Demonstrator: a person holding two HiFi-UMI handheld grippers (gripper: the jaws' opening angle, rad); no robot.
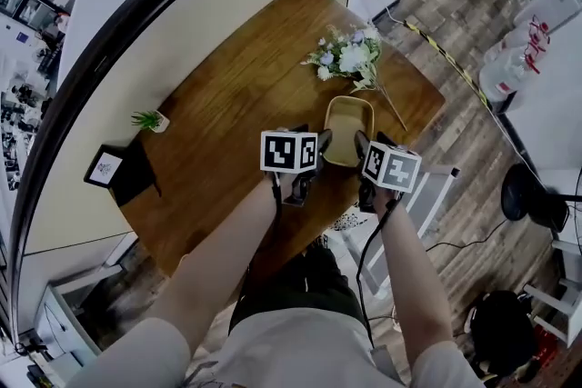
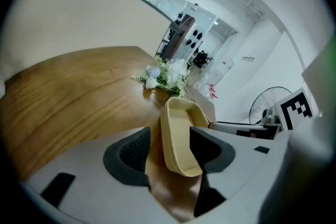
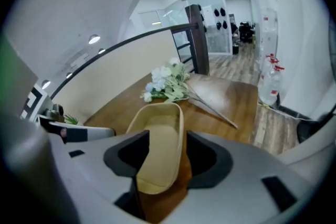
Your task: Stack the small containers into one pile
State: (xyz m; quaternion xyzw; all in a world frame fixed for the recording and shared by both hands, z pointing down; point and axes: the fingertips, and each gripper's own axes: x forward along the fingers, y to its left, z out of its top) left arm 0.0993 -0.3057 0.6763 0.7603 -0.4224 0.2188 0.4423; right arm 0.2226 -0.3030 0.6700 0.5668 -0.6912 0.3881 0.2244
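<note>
Between the spread jaws of left gripper point(image 2: 169, 147) and right gripper point(image 3: 167, 152) — a container point(image 1: 346, 128) wall each, unpinched

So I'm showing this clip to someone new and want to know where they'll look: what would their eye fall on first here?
First the tan container near the front edge of the wooden table. The left gripper and the right gripper each straddle one of its side walls, jaws apart. Just beyond it lies a bunch of white flowers.
</note>
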